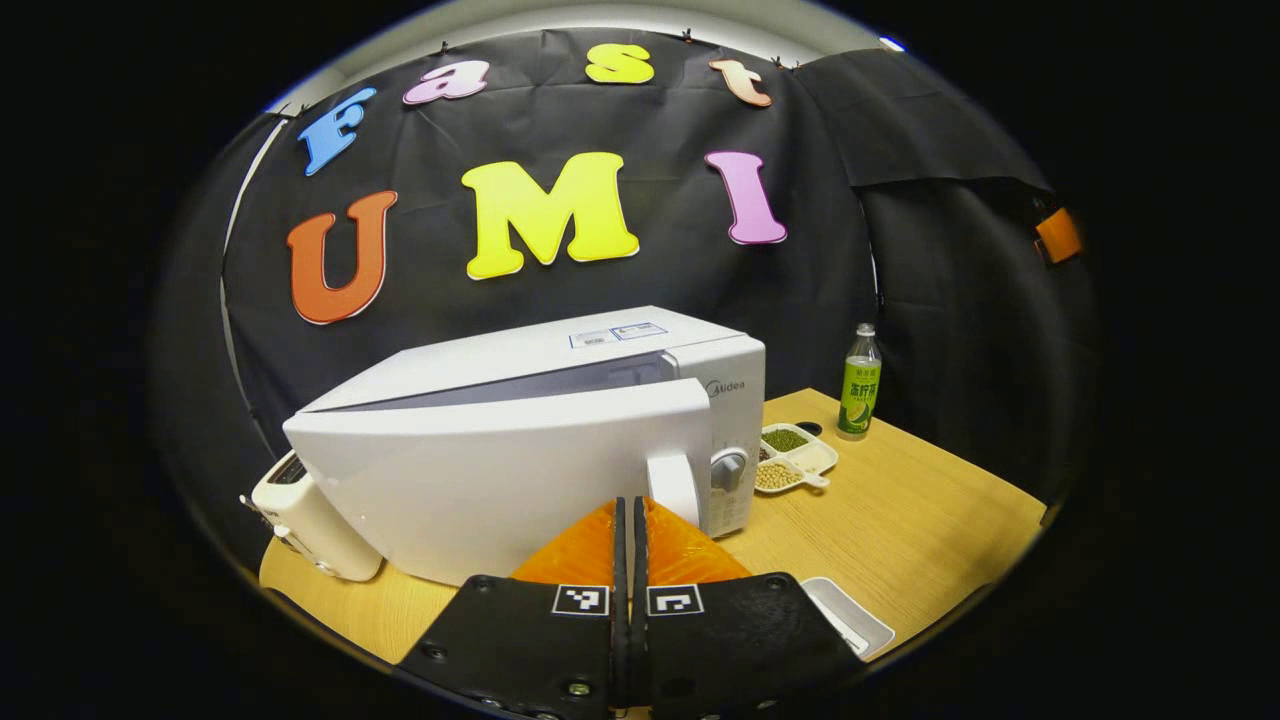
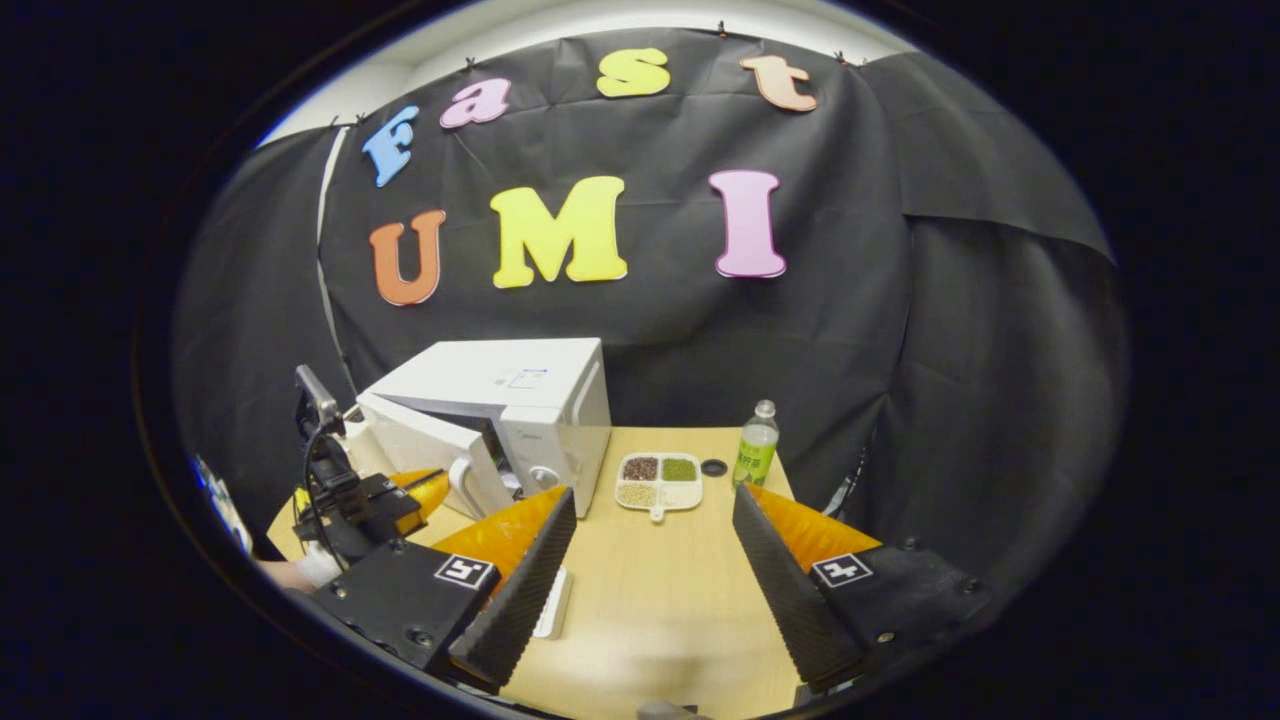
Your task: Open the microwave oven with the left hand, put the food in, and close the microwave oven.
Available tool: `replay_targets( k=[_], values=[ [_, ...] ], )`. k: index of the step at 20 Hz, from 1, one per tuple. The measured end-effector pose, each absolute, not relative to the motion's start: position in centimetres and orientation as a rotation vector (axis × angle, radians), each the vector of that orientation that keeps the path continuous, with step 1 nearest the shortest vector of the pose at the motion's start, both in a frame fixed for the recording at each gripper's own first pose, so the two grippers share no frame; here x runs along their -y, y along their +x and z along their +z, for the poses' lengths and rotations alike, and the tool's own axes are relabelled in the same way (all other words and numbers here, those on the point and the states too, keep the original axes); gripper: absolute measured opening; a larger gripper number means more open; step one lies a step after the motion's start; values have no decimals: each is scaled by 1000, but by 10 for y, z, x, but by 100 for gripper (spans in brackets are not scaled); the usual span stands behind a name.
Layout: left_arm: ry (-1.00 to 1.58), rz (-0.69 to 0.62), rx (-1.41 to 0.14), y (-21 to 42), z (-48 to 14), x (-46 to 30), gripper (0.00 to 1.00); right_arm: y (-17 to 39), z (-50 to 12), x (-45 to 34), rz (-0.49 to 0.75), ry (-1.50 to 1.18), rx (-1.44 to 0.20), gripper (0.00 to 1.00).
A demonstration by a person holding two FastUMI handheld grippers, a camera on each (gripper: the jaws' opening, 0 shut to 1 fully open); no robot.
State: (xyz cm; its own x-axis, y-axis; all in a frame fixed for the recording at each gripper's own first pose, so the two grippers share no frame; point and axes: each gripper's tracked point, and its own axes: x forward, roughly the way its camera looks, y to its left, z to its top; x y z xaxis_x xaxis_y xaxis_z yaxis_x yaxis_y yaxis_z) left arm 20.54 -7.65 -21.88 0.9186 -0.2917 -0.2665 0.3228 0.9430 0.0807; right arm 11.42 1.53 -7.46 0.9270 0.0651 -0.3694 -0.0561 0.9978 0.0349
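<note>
Door: microwave door (image 1: 500, 470) part-way open, handle (image 1: 675, 488) just beyond left gripper (image 1: 630, 540), fingers together, gripping nothing.
Right gripper (image 2: 650, 545): fingers wide apart, empty, above bench (image 2: 650, 600).
Food: divided tray (image 2: 658, 481) on bench, right of microwave (image 2: 520, 400).
Left to do: loading, closing.
Hidden: microwave cavity mostly behind door.
</note>
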Motion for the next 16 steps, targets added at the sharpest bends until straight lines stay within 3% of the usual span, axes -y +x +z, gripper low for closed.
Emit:
replay_targets(
  k=[16],
  values=[
    [49, -273, -246, 265, -226, 84, 0, 127, -80, -8, 30, 19, -383, 92]
  ],
)
